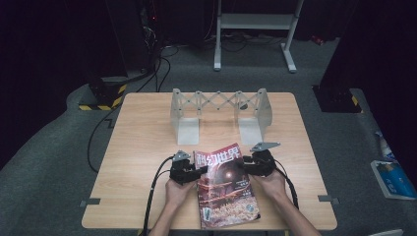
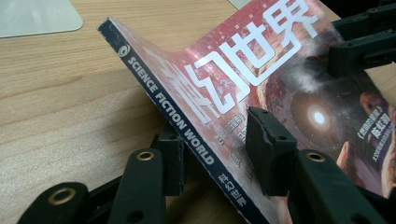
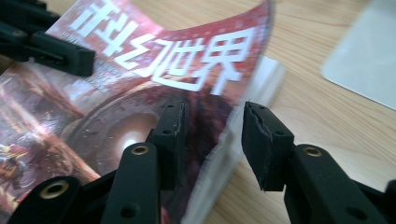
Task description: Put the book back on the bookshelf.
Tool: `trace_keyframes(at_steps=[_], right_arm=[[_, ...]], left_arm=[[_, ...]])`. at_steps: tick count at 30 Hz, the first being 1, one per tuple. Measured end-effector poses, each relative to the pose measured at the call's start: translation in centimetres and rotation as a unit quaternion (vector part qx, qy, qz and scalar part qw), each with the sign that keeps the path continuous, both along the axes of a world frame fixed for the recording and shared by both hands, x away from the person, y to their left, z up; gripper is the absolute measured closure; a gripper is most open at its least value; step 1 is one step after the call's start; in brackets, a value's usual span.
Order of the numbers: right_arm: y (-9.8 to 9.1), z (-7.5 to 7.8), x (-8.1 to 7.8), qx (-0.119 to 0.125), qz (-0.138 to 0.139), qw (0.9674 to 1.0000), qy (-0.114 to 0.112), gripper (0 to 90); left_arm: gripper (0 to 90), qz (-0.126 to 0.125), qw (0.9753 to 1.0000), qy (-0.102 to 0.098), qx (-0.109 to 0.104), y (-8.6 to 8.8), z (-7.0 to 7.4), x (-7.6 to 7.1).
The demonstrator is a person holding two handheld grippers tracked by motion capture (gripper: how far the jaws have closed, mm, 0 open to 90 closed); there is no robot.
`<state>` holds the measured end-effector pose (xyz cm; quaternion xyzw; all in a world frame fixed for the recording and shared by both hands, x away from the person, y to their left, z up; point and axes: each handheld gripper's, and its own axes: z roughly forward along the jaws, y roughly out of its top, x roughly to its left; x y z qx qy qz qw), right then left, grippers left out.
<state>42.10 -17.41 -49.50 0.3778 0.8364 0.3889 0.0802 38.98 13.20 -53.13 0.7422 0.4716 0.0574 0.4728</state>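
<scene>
From the high view, a magazine lies near the front edge of the desk, about midway along it, its long axis running front to back with the title end toward the far edge. The left gripper meets its spine side and the right gripper its open-page side, both near the title end, so each hand is equally close. An expandable bookend rack stands empty toward the far edge, straight beyond the magazine. In the left gripper view, the left gripper straddles the spine, one jaw beneath and one over the cover; a gap remains, so it looks parted, not yet clamped, and the spine edge is raised off the wood. In the right gripper view, the right gripper straddles the page edge likewise, jaws apart with the pages between them, that edge lifted and bowed.
</scene>
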Motion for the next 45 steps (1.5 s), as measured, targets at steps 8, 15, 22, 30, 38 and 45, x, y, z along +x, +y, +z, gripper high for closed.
trace_keyframes(at_steps=[8, 15, 22, 30, 38, 45], right_arm=[[-2.9, -0.3, 0.1, 0.027, -0.072, 0.9969, -0.017, 66.0], [-2.4, -1.7, 0.7, -0.012, -0.079, 0.9967, 0.015, 73.1], [-1.0, -2.1, 0.9, -0.007, -0.058, 0.9979, 0.028, 78.7], [-0.8, -2.1, 1.1, -0.008, -0.047, 0.9984, 0.03, 83.0], [0.1, -2.2, 1.3, -0.009, -0.023, 0.9994, 0.023, 82.5], [0.6, -2.2, 1.3, -0.01, -0.013, 0.9997, 0.02, 82.4]], left_arm=[[60.0, 0.001, 1.0, 0.003, -0.001, 0.0, 0.0, 0.0], [59.4, -0.001, 0.9999, 0.01, -0.002, 0.1, 0.0, 0.2], [58.6, -0.003, 1.0, 0.008, 0.002, 0.0, 0.1, 0.3], [53.2, -0.014, 0.9994, 0.025, -0.018, 0.0, 0.0, 0.6], [40.6, -0.033, 0.9983, 0.04, -0.024, -0.5, 0.3, 1.1], [35.5, -0.037, 0.9978, 0.052, -0.019, -0.8, 0.6, 1.4]])
